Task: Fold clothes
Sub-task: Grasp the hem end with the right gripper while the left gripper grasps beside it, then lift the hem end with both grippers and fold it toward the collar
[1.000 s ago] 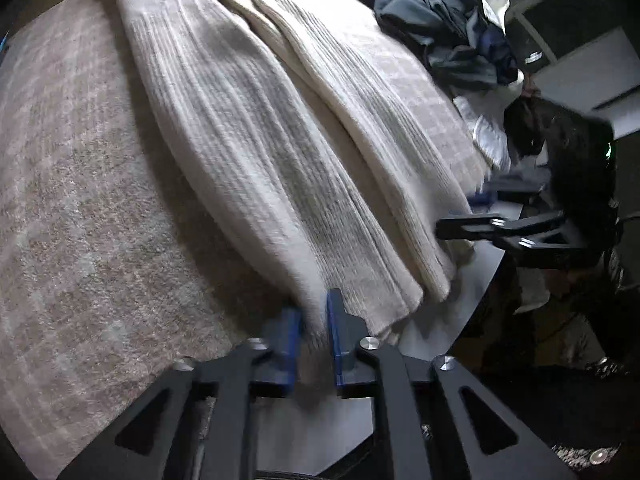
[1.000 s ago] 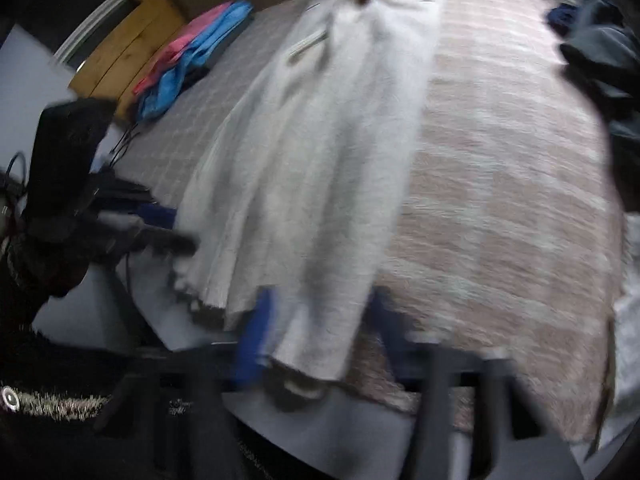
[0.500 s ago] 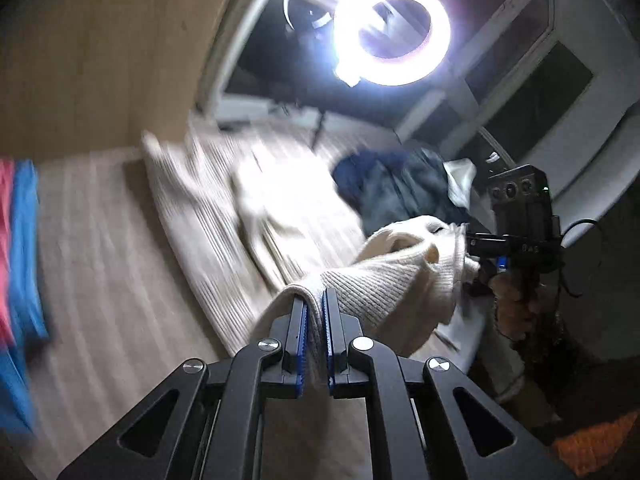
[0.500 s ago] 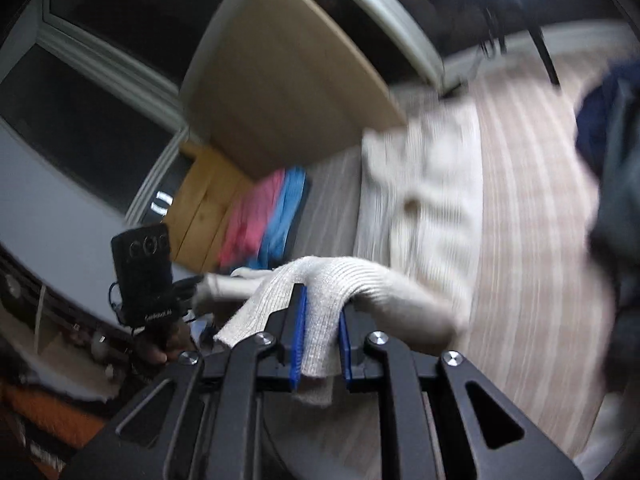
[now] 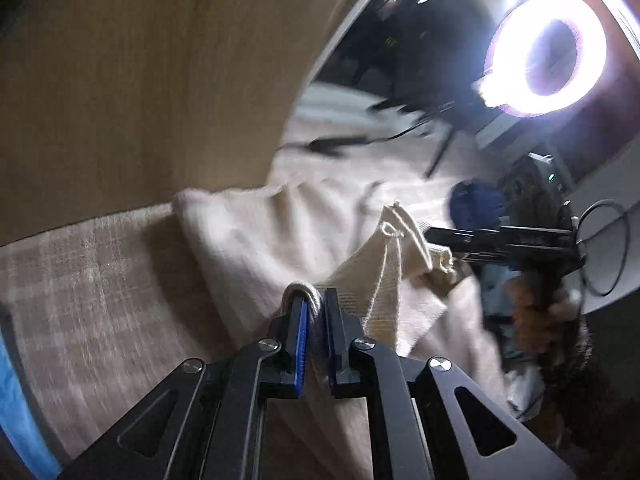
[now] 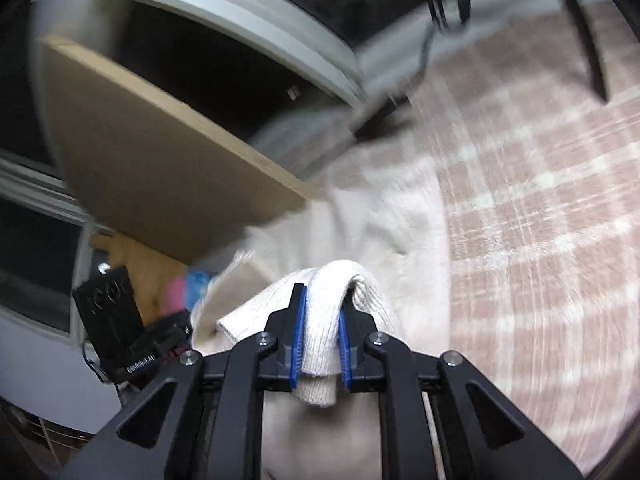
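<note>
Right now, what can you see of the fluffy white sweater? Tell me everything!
The cream sweater looks like soft ribbed knit. Its far part lies spread on the checked bed cover, in front of a wooden board. The near edge is lifted and doubled over: the left gripper is shut on one bunched corner, the right gripper on another thick fold. The knit between them hangs loose and wrinkled.

Sweater (image 5: pixel 256 236): lies on the checked blanket (image 5: pixel 80 300); wooden board (image 5: pixel 140 80) behind it; ring light (image 5: pixel 546 48) beyond, right; folded clothes (image 6: pixel 188 286) left.
</note>
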A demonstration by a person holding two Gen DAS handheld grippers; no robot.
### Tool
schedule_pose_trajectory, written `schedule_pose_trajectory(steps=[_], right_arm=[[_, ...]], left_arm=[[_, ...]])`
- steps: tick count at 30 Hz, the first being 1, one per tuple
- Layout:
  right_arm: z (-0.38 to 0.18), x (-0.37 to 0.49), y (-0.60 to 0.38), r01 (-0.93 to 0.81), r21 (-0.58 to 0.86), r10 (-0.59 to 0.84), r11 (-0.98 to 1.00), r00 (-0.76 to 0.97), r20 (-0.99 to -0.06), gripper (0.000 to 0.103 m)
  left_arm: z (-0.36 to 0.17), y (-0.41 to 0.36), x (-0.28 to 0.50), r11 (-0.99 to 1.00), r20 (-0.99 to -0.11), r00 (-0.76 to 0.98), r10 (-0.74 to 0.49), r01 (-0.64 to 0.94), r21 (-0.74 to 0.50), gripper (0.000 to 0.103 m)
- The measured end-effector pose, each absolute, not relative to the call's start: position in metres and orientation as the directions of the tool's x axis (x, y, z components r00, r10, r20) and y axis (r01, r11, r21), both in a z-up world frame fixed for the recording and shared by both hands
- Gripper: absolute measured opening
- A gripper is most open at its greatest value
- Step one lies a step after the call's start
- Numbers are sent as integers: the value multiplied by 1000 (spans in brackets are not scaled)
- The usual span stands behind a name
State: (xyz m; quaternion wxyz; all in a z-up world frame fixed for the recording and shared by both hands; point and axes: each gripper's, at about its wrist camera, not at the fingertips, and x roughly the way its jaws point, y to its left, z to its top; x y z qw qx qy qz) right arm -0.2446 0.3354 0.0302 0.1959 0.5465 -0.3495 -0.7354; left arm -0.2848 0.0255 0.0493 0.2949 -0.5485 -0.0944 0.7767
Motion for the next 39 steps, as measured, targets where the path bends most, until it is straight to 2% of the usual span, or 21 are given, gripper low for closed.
schedule_pose_trajectory(steps=[3,4,6,7,8,10,13,17,19,21,22,23,24,26,30,31,34,37,39], right_arm=[[22,-254,350,-144,778,-723,-611,-297,-623,24],[28,-252,353,-123,773,-718,-622,-305,-626,27],[46,-245,357,-55,743,-688,-667,-335,-643,49],[55,-242,359,-21,724,-674,-689,-350,-651,54],[65,-238,361,12,705,-659,-710,-366,-657,58],[78,-230,363,70,681,-648,-729,-388,-655,58],[90,-220,350,192,523,-550,-830,-434,-714,58],[78,-231,324,279,383,-470,-881,-418,-777,58],[66,-240,316,283,364,-454,-887,-401,-796,58],[53,-249,310,282,364,-452,-888,-383,-805,57],[49,-251,308,281,365,-452,-888,-380,-807,56],[45,-254,305,281,364,-451,-888,-377,-809,45],[43,-254,303,282,360,-448,-889,-378,-810,28],[43,-252,301,288,349,-442,-892,-392,-807,17],[61,-241,304,293,371,-469,-881,-439,-767,15],[65,-241,307,287,392,-484,-874,-450,-750,15],[71,-245,315,269,431,-508,-861,-481,-715,15],[48,-263,314,202,407,-454,-891,-443,-773,15],[39,-269,307,205,357,-411,-912,-421,-808,18]], left_arm=[[39,17,-298,-790,-778,-187,599,-295,-537,15],[42,14,-299,-783,-770,-186,610,-286,-552,22],[52,7,-299,-800,-777,-221,590,-285,-527,44],[61,3,-299,-819,-783,-261,565,-292,-494,61],[68,0,-297,-825,-778,-291,556,-302,-477,63],[82,-7,-288,-824,-758,-337,558,-335,-457,62],[90,1,-268,-815,-743,-373,555,-421,-398,63],[69,36,-263,-819,-806,-328,493,-489,-302,63],[55,47,-271,-826,-828,-301,473,-478,-298,61],[45,51,-278,-833,-833,-293,470,-459,-308,46],[40,53,-281,-836,-833,-294,468,-451,-311,30],[39,54,-282,-838,-832,-299,468,-450,-310,22],[42,54,-280,-836,-827,-310,469,-458,-303,19],[47,55,-276,-832,-817,-331,472,-474,-289,11],[60,50,-270,-830,-794,-367,484,-481,-284,9],[65,46,-270,-833,-786,-379,489,-470,-292,3],[69,33,-279,-851,-774,-419,474,-442,-283,3],[44,34,-297,-872,-818,-376,436,-401,-281,4],[34,37,-302,-883,-838,-364,407,-392,-259,9]])
